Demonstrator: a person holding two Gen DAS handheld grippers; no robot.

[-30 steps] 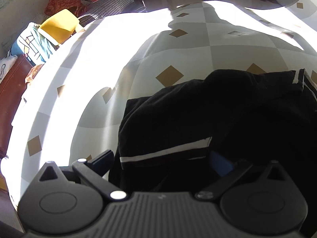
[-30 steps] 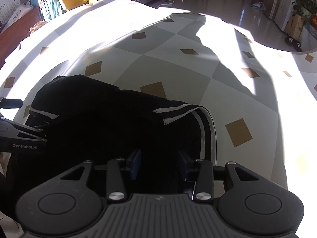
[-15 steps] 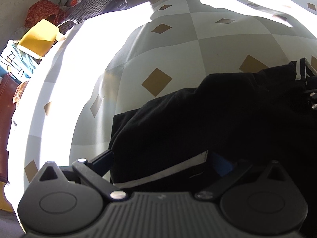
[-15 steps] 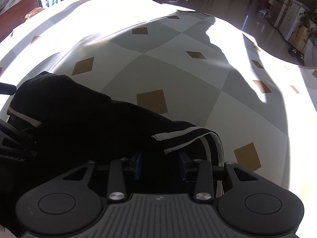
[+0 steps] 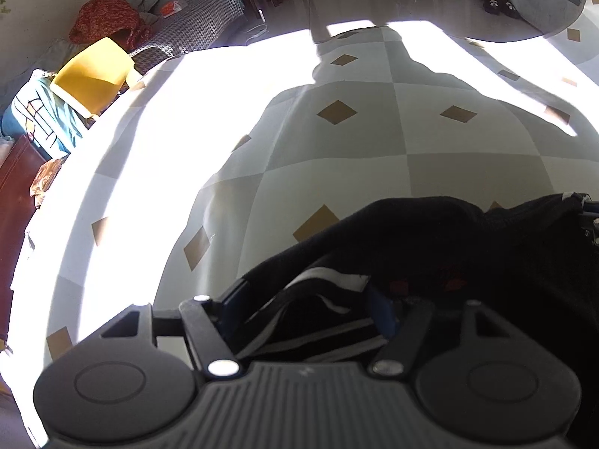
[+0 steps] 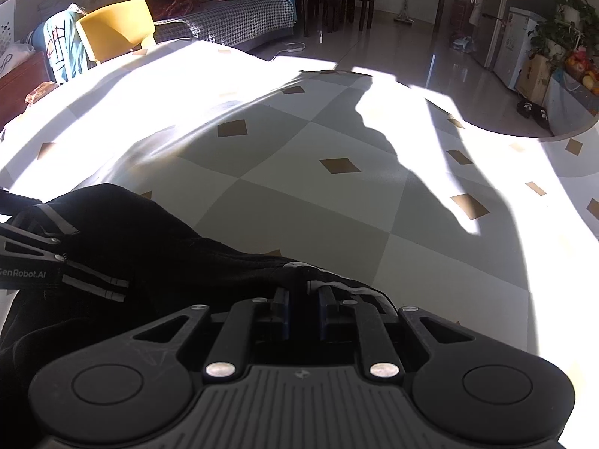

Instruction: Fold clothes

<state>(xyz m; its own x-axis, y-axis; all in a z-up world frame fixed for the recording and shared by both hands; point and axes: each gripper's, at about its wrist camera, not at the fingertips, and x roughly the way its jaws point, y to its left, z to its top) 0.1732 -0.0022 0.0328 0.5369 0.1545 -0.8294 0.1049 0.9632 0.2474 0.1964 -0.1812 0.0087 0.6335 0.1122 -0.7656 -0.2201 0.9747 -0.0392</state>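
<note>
Left wrist view: the black fabric garment with white stripe trim (image 5: pixel 449 254) lies bunched on the bench (image 5: pixel 337 172), which is covered by a smooth grey-and-cream checked cloth with tan diamonds. The left gripper (image 5: pixel 307 307) is closing; a striped fold of the garment sits between its fingers (image 5: pixel 234 299), which have narrowed from fully spread a second ago (whether they press the cloth yet cannot be told). A yellow plastic chair (image 5: pixel 90 75) stands beyond the bench's far left edge.

Right wrist view: the right gripper (image 6: pixel 304 308) is closing, its fingers (image 6: pixel 281 312) nearly together on a thin ridge of the garment (image 6: pixel 149 247). The garment's edge now lies nearer the camera than before. The left gripper (image 6: pixel 26 258) shows at the picture's left edge, against the fabric.
</note>
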